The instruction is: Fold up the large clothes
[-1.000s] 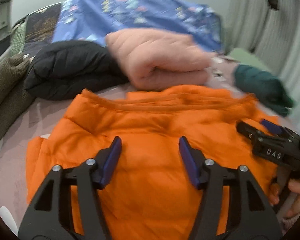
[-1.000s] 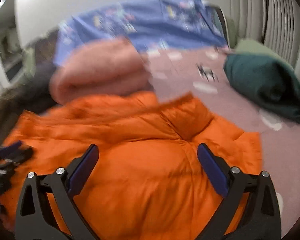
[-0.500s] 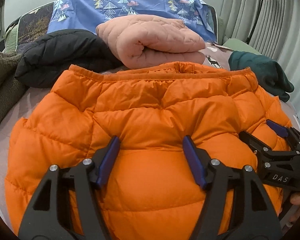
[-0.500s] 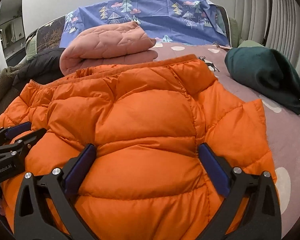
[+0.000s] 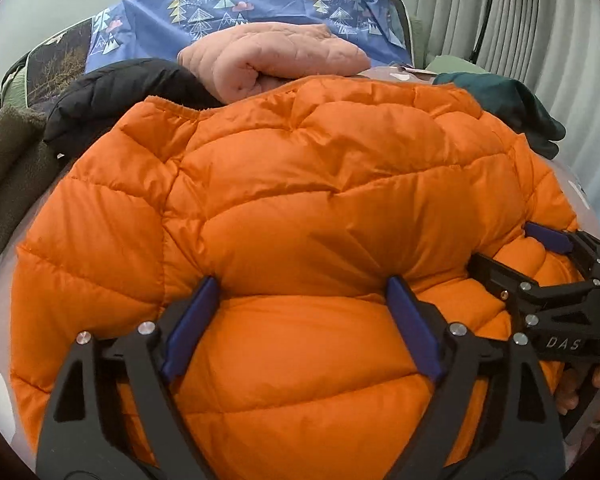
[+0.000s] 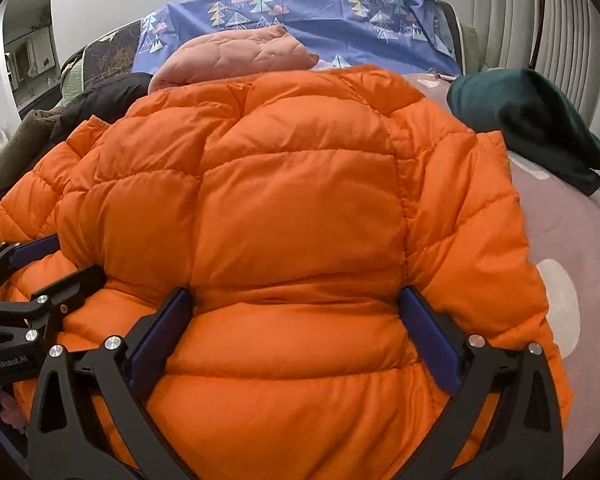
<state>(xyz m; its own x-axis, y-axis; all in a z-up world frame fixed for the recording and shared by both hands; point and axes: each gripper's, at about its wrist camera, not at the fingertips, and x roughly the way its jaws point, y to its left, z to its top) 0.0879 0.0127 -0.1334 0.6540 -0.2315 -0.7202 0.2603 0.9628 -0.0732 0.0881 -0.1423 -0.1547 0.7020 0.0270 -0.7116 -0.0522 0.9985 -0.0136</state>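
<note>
I saw the orange jacket (image 5: 300, 208) spread puffy on the bed (image 6: 572, 240), in front of the pink bundle (image 5: 276, 56). My left gripper (image 5: 300, 312) had just been opening; both it and the right gripper (image 6: 296, 320) had fingers wide, jacket bulging between.

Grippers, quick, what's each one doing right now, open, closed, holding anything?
Left tool: open wide, jaws just opened further, straddling the orange puffer jacket, not clamping it.
Right tool: open wide over the same jacket, not clamping.
</note>
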